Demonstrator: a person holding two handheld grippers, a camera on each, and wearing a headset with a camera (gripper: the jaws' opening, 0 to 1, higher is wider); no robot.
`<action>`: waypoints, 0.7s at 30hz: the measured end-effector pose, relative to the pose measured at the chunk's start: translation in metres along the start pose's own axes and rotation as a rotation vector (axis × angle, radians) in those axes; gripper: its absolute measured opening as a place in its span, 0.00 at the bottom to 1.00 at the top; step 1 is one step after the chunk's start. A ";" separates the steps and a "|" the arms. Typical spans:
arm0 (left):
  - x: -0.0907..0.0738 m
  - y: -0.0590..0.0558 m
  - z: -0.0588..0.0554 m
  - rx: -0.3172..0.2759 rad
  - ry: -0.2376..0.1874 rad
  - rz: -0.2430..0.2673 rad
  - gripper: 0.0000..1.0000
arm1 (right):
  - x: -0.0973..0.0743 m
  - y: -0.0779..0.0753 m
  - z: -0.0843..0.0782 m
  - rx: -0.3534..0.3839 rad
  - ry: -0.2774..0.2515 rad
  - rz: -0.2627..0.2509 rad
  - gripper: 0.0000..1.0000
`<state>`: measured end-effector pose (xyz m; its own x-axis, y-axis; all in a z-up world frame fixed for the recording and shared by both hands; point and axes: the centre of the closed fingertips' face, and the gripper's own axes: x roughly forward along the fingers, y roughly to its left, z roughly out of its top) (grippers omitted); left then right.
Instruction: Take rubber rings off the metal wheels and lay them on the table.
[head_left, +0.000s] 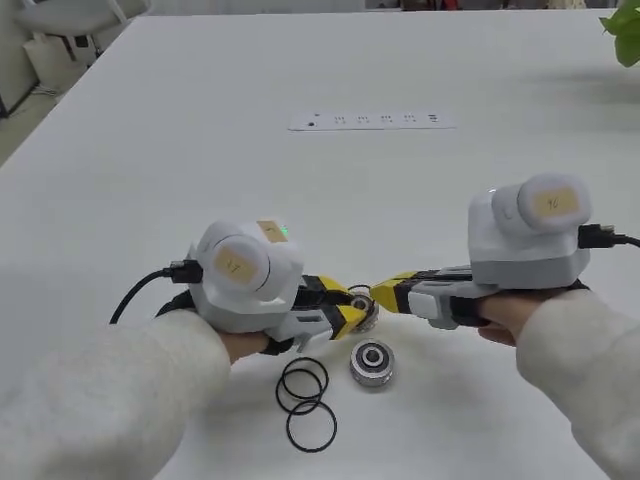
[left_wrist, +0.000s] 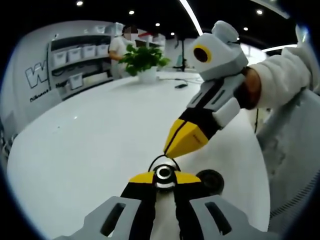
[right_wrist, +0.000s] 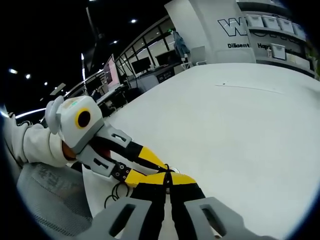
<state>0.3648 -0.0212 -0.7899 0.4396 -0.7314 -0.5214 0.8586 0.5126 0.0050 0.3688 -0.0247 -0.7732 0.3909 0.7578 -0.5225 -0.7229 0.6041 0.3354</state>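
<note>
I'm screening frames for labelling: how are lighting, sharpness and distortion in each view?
Head view: even soft light, faint shadows under the rubber rings and loose metal wheel, sharp. Left gripper view: strong fisheye bending, bright ceiling-light streak, held wheel slightly soft. Right gripper view: same bending, dark ceiling, near jaws blurred.

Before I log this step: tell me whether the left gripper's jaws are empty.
No, in the left gripper view the left gripper has its jaws shut on a metal wheel.
</note>
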 end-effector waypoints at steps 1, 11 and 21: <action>0.000 0.000 0.000 0.004 0.007 -0.002 0.14 | 0.000 0.001 0.000 -0.003 0.001 0.001 0.00; -0.007 -0.004 0.015 0.047 -0.001 -0.017 0.19 | 0.000 -0.002 -0.002 -0.010 0.013 -0.006 0.00; -0.025 -0.009 0.030 0.054 -0.020 -0.035 0.36 | -0.002 -0.005 -0.001 -0.012 0.013 -0.017 0.00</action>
<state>0.3536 -0.0212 -0.7516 0.4137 -0.7576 -0.5048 0.8863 0.4619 0.0331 0.3710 -0.0298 -0.7743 0.3955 0.7441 -0.5384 -0.7229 0.6138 0.3174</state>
